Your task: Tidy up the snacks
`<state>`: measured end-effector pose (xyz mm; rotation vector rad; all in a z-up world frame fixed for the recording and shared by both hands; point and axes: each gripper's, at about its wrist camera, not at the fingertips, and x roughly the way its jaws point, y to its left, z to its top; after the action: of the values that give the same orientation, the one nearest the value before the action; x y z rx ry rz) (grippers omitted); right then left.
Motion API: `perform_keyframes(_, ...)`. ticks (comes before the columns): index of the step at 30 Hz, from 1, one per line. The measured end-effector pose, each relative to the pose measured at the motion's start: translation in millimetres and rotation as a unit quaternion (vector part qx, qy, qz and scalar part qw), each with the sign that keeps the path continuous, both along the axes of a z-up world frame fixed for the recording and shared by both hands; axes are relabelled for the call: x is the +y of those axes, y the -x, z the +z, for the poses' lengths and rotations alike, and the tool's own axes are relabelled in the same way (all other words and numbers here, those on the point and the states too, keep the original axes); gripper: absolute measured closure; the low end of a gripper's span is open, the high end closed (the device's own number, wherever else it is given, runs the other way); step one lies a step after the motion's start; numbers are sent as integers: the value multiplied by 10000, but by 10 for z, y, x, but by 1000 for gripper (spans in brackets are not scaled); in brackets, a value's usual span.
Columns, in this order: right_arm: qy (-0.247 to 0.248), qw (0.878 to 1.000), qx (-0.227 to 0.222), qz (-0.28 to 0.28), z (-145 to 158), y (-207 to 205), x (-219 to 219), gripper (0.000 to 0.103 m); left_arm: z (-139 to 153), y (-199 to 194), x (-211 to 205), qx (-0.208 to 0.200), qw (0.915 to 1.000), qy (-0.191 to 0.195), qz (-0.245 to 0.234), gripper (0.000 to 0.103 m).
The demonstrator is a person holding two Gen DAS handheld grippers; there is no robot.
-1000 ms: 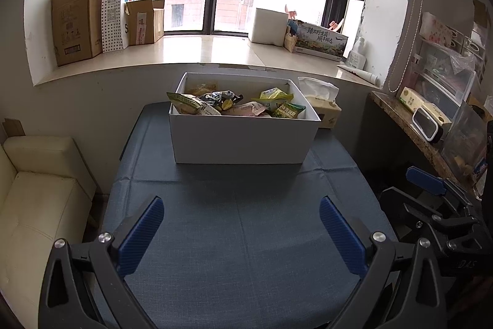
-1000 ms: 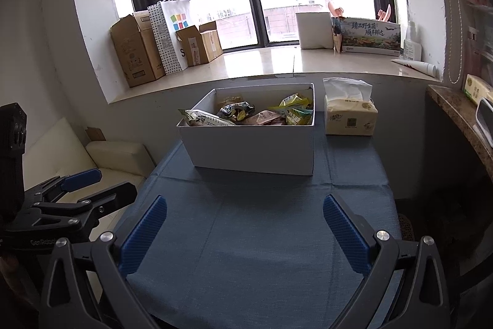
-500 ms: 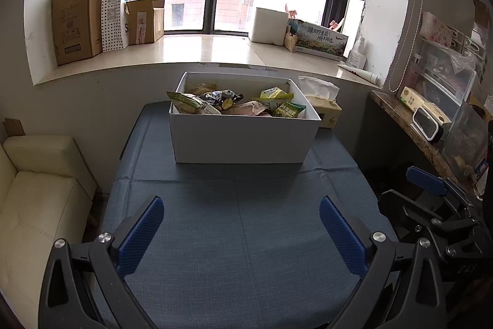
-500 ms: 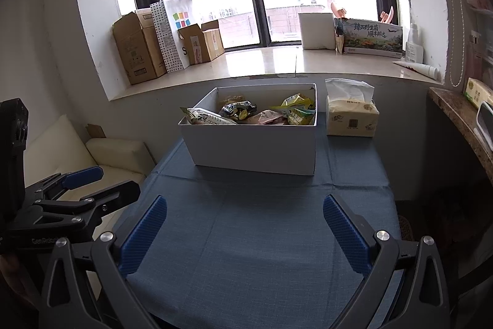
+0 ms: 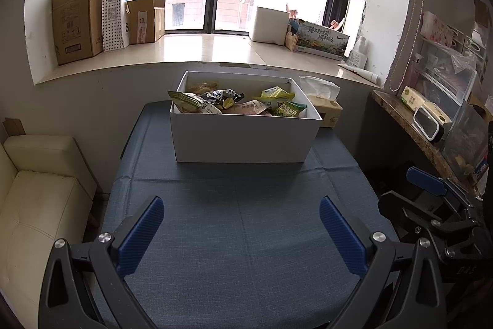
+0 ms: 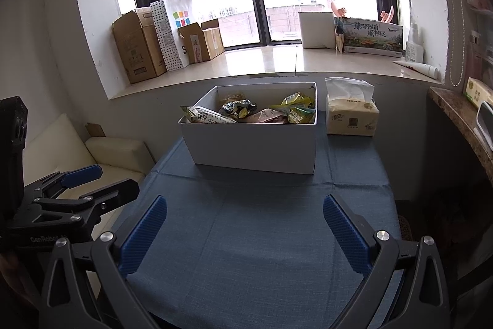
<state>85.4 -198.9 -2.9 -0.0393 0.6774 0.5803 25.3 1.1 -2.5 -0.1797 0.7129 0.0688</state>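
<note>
A white box (image 5: 243, 137) stands at the far end of the blue table (image 5: 246, 230), filled with several snack packets (image 5: 234, 104). It also shows in the right wrist view (image 6: 255, 147), with the packets (image 6: 262, 111) inside. My left gripper (image 5: 242, 233) is open and empty, held above the near part of the table. My right gripper (image 6: 245, 233) is open and empty too, at the same distance from the box. Each gripper shows at the edge of the other's view: the right one (image 5: 431, 205), the left one (image 6: 74, 193).
A tissue pack (image 6: 351, 113) stands right of the box. A cream sofa (image 5: 34, 193) is left of the table, a stone shelf with boxes (image 5: 428, 119) to the right. The windowsill (image 5: 191, 51) behind holds cardboard boxes and a paper bag.
Both grippers have drifted very slightly; the box and table look almost the same. Nothing was taken hold of or let go.
</note>
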Motion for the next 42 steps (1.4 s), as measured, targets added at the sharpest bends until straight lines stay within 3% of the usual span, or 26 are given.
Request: perform_keyframes(42, 54, 10000, 33, 25, -33, 4, -2, 0, -23, 7, -19, 5, 9999, -127, 37, 0)
